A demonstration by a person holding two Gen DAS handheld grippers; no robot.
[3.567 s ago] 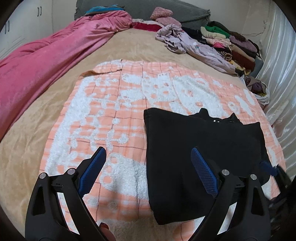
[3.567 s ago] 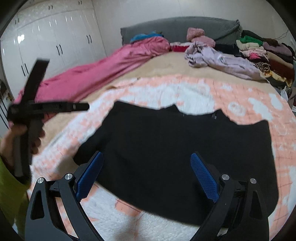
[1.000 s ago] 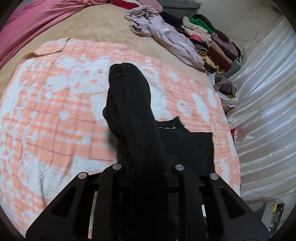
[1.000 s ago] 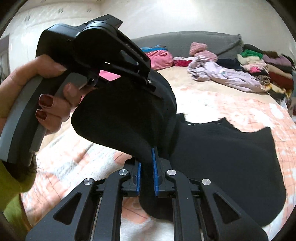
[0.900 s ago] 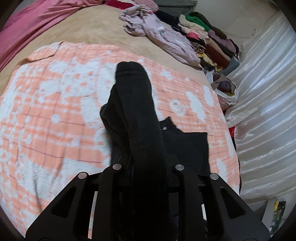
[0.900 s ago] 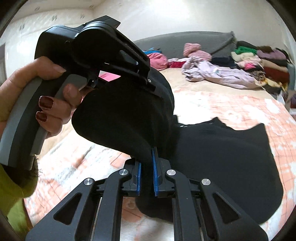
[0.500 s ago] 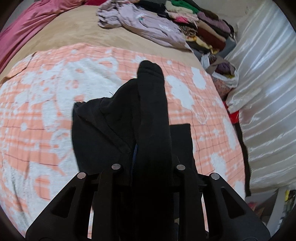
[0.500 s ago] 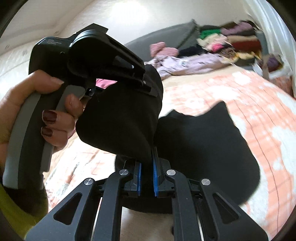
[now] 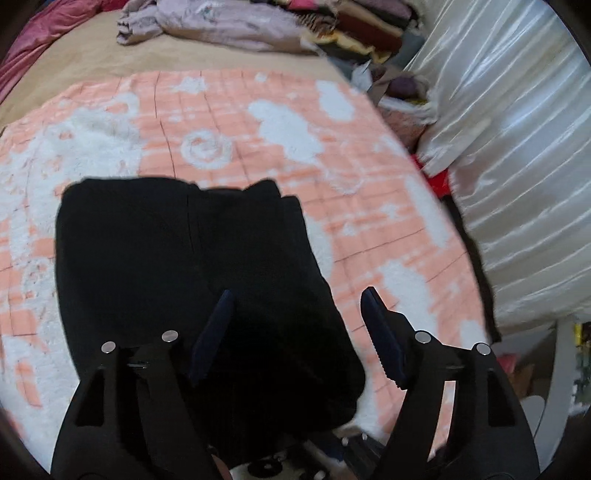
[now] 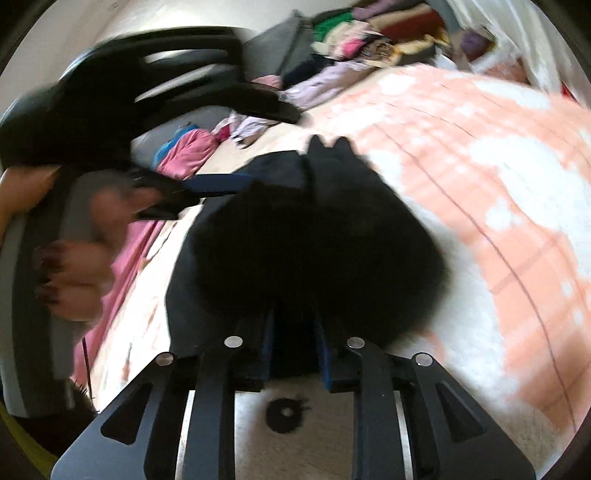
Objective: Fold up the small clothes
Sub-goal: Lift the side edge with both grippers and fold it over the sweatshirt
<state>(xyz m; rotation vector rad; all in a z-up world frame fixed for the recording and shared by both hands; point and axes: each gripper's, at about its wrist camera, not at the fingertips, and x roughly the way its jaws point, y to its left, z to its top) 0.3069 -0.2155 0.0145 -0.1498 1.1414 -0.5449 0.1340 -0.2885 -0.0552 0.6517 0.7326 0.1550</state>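
A black garment (image 9: 177, 266) lies folded in layers on the orange-and-white blanket (image 9: 258, 110). My left gripper (image 9: 295, 332) is open just above its near right corner, holding nothing. In the right wrist view my right gripper (image 10: 295, 347) is nearly shut on a bunched edge of the same black garment (image 10: 314, 236). The frame is blurred. The left gripper (image 10: 207, 147) also shows there at upper left, open, held by a hand.
A pile of lilac and coloured clothes (image 9: 258, 22) lies at the far end of the bed. A pink cover (image 9: 33, 33) lies far left. A white satin curtain (image 9: 517, 147) hangs on the right past the bed edge.
My left gripper has opened and let go of the black garment, which now lies folded over on the blanket. My right gripper has lowered with its edge toward the blanket.
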